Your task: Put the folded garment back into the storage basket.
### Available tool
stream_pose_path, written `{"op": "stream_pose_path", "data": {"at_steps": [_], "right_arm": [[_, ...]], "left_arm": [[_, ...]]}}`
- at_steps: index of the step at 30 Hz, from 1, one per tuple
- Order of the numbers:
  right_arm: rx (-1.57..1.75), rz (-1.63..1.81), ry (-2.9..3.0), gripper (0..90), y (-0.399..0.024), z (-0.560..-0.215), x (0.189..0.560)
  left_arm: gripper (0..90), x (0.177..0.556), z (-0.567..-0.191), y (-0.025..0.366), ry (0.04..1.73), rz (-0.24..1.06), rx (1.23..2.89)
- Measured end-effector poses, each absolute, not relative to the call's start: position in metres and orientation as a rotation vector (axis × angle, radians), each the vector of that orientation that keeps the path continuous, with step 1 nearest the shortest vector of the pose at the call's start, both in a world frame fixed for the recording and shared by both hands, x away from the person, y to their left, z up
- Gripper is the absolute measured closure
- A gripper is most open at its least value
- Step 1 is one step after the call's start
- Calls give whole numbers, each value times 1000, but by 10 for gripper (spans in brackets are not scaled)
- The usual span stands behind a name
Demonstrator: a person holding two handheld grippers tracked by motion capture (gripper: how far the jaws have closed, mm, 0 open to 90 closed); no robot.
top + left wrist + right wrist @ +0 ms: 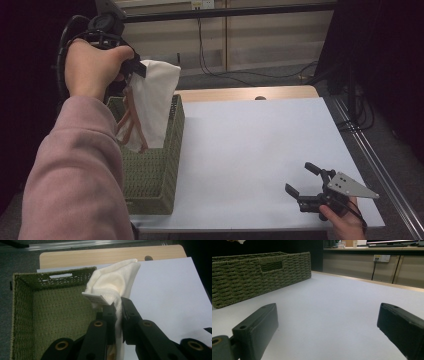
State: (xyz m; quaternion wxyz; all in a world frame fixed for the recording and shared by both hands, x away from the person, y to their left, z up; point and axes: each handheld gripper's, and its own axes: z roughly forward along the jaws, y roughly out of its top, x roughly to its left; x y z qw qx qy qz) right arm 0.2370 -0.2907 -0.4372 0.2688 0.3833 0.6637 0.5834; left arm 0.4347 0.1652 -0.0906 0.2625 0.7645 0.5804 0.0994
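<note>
A cream cloth bag (152,100) with brown straps (131,122) hangs over the green woven basket (165,165) at the table's left side. My left gripper (131,65) is raised above the basket and shut on the bag's top edge. In the left gripper view the black jaws pinch the cream cloth (113,285) beside its white label (96,298), with the basket's inside (55,307) below. My right gripper (306,179) rests low at the table's front right, open with nothing between its fingers (255,330). The basket (249,275) stands far left in that view.
The white table top (250,150) stretches between basket and right gripper. A wooden strip (240,93) runs along its far edge. Cables (235,72) lie on the floor behind, and a metal rail (385,170) runs past the right edge.
</note>
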Motion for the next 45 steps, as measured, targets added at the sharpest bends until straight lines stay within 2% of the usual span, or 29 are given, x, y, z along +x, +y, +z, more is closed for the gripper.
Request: {"op": "stream_pose_path", "data": {"at_steps": [45], "right_arm": [[1024,1573,1795,29,-289,-437,237]], "left_arm": [[835,433,-151,200,1646,253,2019]]}}
